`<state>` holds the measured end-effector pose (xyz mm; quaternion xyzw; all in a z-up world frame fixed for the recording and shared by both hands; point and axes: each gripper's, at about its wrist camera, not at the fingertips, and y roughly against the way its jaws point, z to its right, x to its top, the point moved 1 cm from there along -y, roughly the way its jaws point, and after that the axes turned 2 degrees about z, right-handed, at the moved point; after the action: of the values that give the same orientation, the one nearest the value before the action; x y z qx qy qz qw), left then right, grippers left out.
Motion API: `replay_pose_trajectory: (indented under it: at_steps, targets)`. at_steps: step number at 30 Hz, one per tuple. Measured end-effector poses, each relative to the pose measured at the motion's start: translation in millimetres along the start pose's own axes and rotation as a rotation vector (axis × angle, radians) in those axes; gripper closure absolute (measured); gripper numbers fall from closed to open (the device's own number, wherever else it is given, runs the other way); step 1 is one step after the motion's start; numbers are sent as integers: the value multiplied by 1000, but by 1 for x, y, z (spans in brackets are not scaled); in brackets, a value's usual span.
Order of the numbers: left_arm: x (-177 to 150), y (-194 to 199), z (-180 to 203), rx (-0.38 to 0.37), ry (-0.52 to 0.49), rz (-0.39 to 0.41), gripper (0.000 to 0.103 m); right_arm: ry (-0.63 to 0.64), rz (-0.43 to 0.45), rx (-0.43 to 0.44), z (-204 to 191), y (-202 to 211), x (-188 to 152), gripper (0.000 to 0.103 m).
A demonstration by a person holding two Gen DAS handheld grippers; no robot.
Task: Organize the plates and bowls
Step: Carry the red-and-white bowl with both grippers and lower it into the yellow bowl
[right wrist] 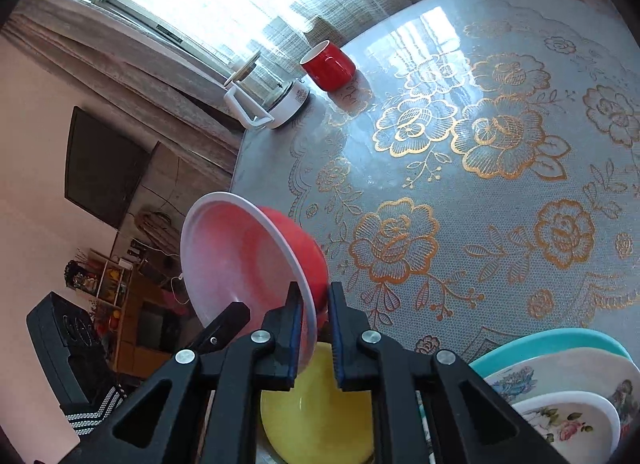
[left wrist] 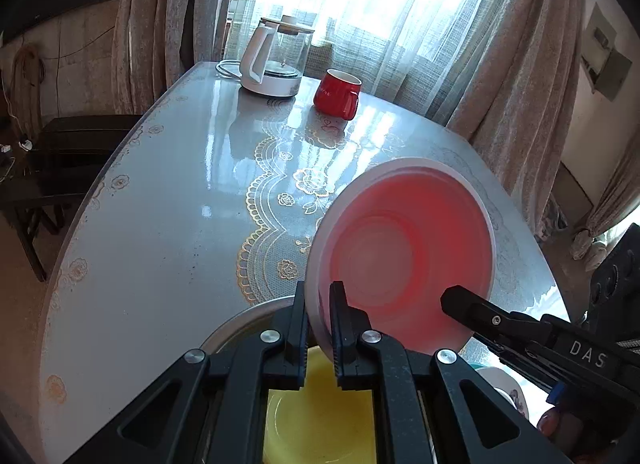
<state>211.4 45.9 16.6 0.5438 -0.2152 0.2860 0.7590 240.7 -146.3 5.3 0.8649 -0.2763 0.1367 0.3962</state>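
Observation:
A red bowl (left wrist: 400,248) with a white rim and a pale pink inside hangs tilted above the table, held from two sides. My left gripper (left wrist: 319,298) is shut on its near rim, one finger inside and one outside. My right gripper (right wrist: 315,298) is shut on the opposite rim of the red bowl (right wrist: 232,256). Its black fingers (left wrist: 464,306) reach over the bowl's right edge in the left wrist view. Right below the grippers sits a yellow bowl (left wrist: 320,420) (right wrist: 316,416), partly hidden by the jaws.
A stack of plates, teal (right wrist: 552,344) over white floral ones (right wrist: 568,420), lies at the right. A grey metal dish rim (left wrist: 240,324) surrounds the yellow bowl. At the far side of the lace-patterned table (left wrist: 160,223) stand a red mug (left wrist: 336,93) and a white kettle (left wrist: 272,59).

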Motion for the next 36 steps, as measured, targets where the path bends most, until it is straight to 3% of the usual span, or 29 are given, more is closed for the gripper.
replay_pose_trajectory:
  at_steps: [15,36]
  targets:
    - [-38,34,2,-15,-47,7,93,-31,19,40,4,23,-40,91]
    - [-66,36,-15,33,-75,-39,93,-26,-76,13,5,12,-70,88]
